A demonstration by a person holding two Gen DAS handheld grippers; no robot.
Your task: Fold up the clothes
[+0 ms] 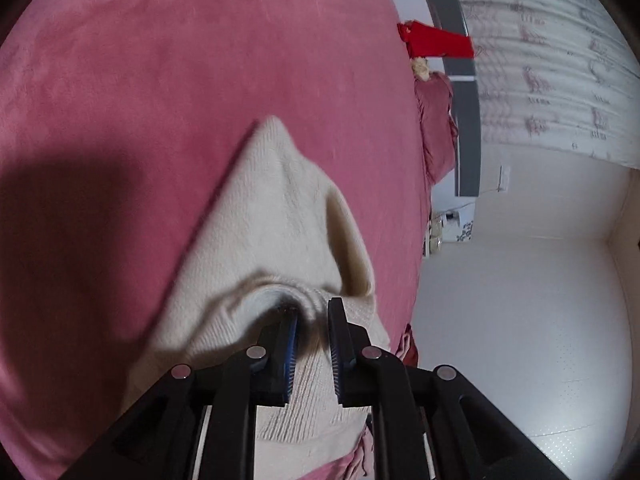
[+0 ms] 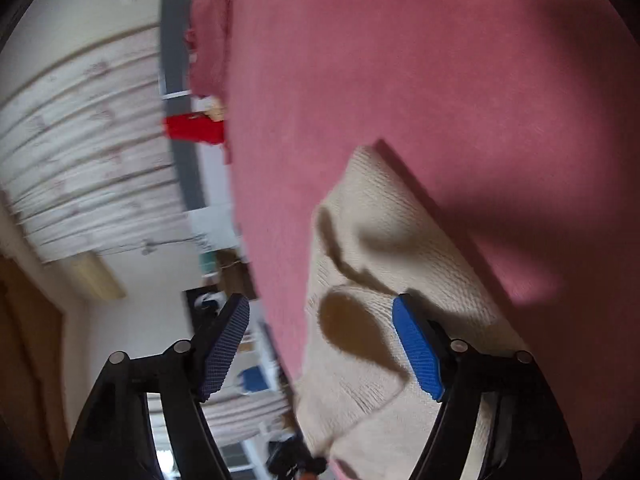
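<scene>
A cream knit sweater (image 1: 280,208) lies on a pink bed cover (image 1: 160,60). My left gripper (image 1: 312,320) is shut on a bunched fold of the sweater, with the knit pinched between its blue pads. In the right wrist view the sweater (image 2: 400,240) lies near the bed's edge on the pink cover (image 2: 400,60). My right gripper (image 2: 320,320) is open wide and empty, just above the sweater. Its right pad (image 2: 416,344) is over the knit and its left pad (image 2: 224,344) hangs past the bed's edge.
The bed's edge runs close by in both views. A red item (image 1: 436,40) and a grey curved frame (image 1: 468,120) stand beyond it, with white curtains (image 2: 80,140). A white floor (image 1: 520,300) and room clutter lie past the edge.
</scene>
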